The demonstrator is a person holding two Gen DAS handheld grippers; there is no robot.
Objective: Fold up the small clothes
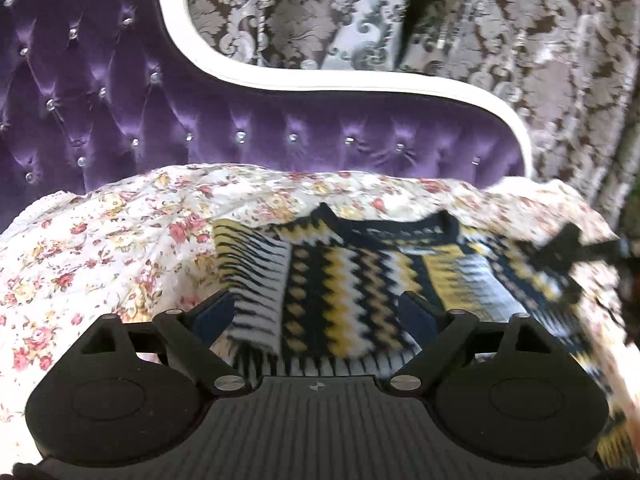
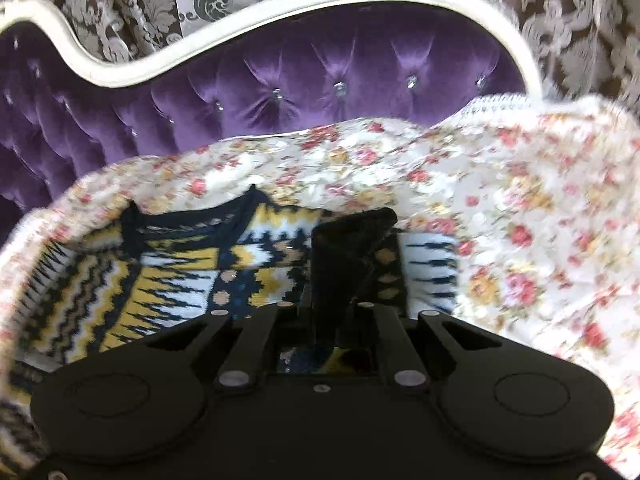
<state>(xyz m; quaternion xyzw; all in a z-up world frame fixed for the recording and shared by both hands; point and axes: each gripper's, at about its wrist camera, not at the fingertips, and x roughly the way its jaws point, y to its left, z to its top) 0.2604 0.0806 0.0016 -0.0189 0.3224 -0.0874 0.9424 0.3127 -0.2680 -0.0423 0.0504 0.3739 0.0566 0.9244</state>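
A small knitted sweater with black, yellow and white zigzags lies on a floral bedspread. Its left sleeve is folded over the body. My left gripper is open, its blue-padded fingers spread just above the sweater's lower part. In the right wrist view the sweater lies to the left and my right gripper is shut on the black cuff of its right sleeve, lifted off the bedspread. In the left wrist view, that raised cuff shows at the far right.
A purple tufted headboard with a white frame stands behind the bed. Patterned curtains hang beyond it. The bedspread extends to the left of the sweater in the left wrist view and to the right in the right wrist view.
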